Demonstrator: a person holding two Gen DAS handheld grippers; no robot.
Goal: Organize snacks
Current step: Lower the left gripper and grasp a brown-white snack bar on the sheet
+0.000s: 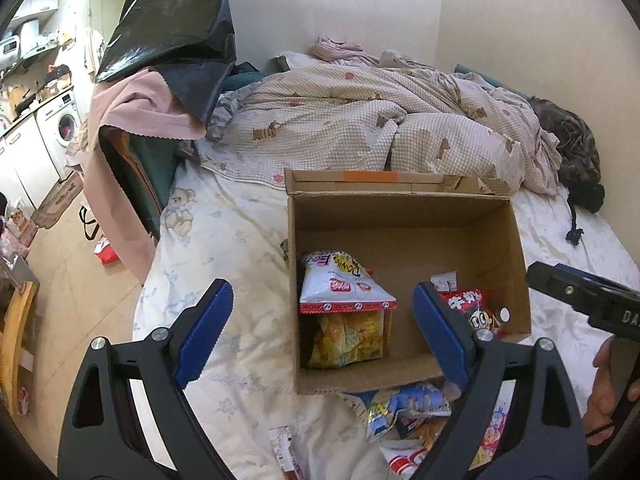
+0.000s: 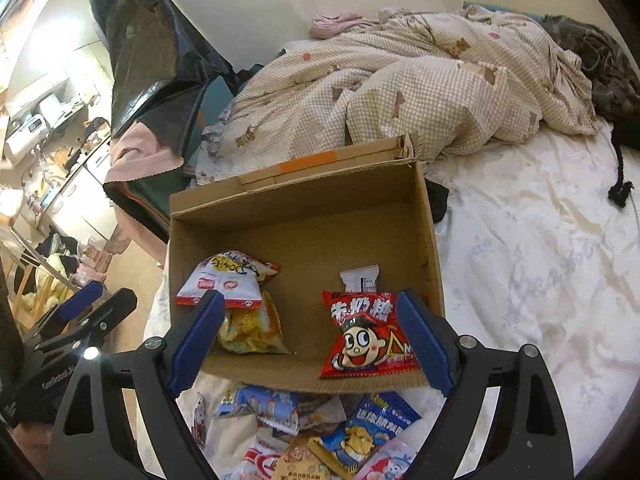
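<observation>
A: Snack pile cut off by the bottom edge, partly behind both gripper frames.
B: Yellow packet half under the white bag. Small white packet's print too small to read.

My pads blue; box brown w/ orange tape; red cartoon-face packet; quilt beige check w/ bears.

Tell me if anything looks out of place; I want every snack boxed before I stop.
Yes. A heap of snack packets lies loose on the bedsheet in front of the cardboard box, outside it. Only a few packets are inside, including the red packet.
</observation>
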